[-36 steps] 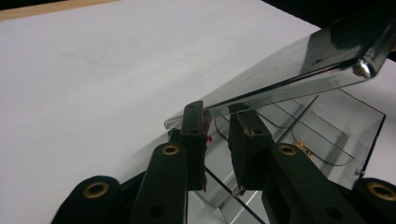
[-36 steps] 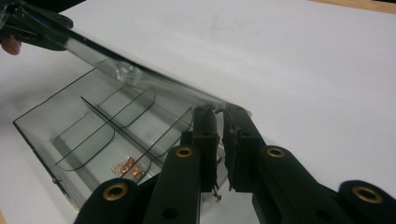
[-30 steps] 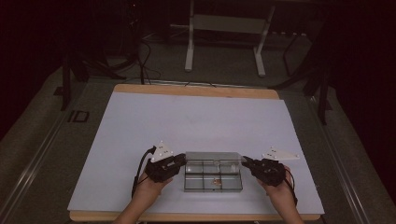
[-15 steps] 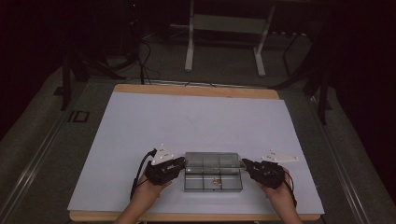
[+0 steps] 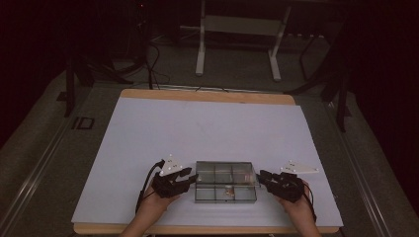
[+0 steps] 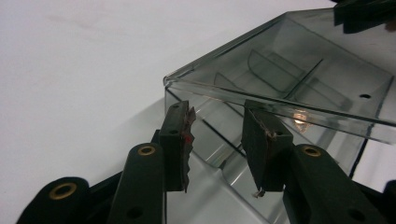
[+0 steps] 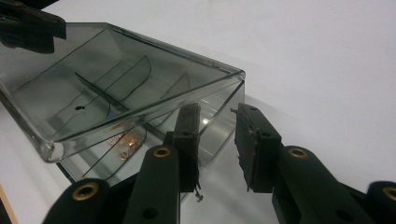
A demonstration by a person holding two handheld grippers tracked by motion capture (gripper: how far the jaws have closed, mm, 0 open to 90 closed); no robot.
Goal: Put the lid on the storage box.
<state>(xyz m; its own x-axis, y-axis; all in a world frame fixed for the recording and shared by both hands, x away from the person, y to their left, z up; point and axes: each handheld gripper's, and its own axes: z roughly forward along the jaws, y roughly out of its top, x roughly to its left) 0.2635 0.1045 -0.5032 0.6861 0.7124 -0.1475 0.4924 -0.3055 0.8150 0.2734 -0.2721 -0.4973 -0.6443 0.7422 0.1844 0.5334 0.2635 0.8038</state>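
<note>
A clear plastic compartment box (image 5: 226, 181) lies near the table's front edge, its lid (image 6: 280, 60) slightly raised over the body. A small copper-coloured piece (image 7: 126, 141) rests in one compartment. My left gripper (image 5: 190, 177) is at the box's left end. Its jaws (image 6: 222, 140) have just been opening and stand apart, with the box's end wall between them and untouched. My right gripper (image 5: 262, 177) is at the right end. Its jaws (image 7: 219, 140) have also just been opening, and the box's corner (image 7: 233, 93) sits beyond the gap, not pressed.
The box rests on a white sheet (image 5: 207, 128) over a wooden board (image 5: 207, 96). Bare sheet stretches behind the box. Beyond the table, stand legs (image 5: 200, 54) and cables lie on a dark floor.
Both hands stay at the ends of the box and the box lies where it was. The jaws look slightly wider apart.
</note>
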